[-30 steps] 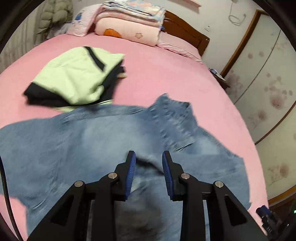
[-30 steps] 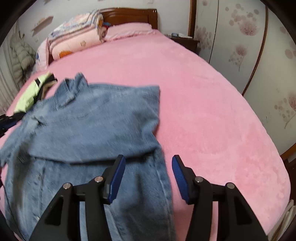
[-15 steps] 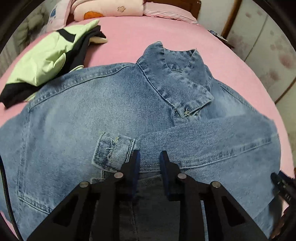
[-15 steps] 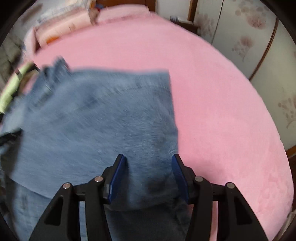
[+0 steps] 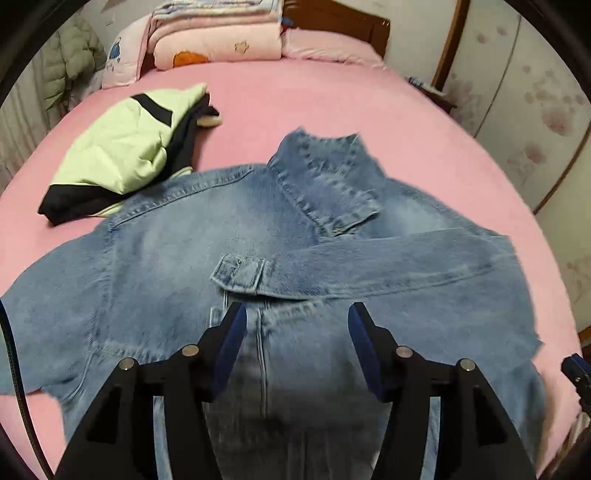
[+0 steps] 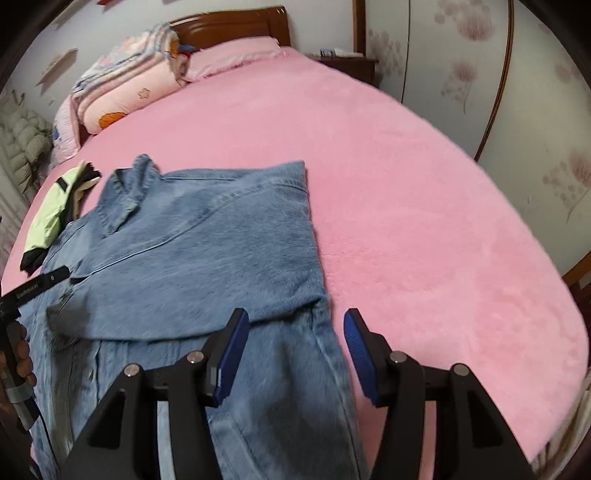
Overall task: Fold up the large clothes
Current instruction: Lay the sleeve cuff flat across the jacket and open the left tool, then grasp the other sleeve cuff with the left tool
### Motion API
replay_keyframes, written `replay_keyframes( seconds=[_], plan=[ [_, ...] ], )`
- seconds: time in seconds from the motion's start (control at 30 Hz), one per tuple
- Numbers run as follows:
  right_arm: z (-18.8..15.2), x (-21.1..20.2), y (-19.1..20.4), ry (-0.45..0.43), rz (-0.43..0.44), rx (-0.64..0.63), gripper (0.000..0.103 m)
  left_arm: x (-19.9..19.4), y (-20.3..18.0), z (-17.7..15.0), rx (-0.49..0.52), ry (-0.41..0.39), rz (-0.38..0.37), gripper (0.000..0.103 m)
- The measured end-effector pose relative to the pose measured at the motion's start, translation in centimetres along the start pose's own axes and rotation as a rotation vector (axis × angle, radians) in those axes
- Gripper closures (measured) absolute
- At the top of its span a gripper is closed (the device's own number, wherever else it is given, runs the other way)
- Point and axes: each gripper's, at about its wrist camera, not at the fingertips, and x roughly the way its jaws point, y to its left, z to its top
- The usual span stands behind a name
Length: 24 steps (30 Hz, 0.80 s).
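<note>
The pink bedspread (image 6: 388,192) is stretching away toward folded quilts (image 5: 218,37) stacked by the wooden headboard (image 5: 332,18), and a folded lime-and-black garment (image 5: 125,155) is lying near the far left edge. The denim jacket (image 5: 177,236) is spreading across the near part of the bed, collar (image 5: 325,181) pointing at the headboard, with 1 sleeve (image 5: 369,269) already lying folded across the body, its cuff (image 5: 240,275) resting near the middle. My left gripper (image 5: 295,332) is opening just short of that cuff, nothing pinched between its blue pads, only jacket cloth lying below them. My right gripper (image 6: 295,343) is hovering released over the jacket's right edge, gripping nothing. I judge I am finishing the 1st sleeve fold and letting it settle. Next, I think, I am needing the other sleeve (image 5: 48,295), spreading out at the left, so my left fingers (image 5: 232,332) must travel there, clench on its end, and carry it inward across the body without disturbing the fold already laid.
</note>
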Motion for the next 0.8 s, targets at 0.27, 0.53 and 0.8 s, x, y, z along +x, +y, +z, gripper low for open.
replay_keyframes(
  seconds=[0.27, 0.53, 0.8],
  plan=[
    [-2.0, -6.4, 3.9, -0.061, 0.078, -0.049, 0.049, -10.0, 0.4, -2.5, 0.002, -0.093, -0.061, 0.032],
    [-4.4, -11.4, 8.1, -0.093, 0.129, -0.105, 0.049, -17.6, 2.3, -5.6, 0.036, -0.13, -0.052, 0.024],
    [-5.9, -15.5, 13.4, -0.131, 0.171, -0.185, 0.049, -23.4, 7.9, -8.7, -0.012, -0.173, -0.026, 0.017]
  ],
)
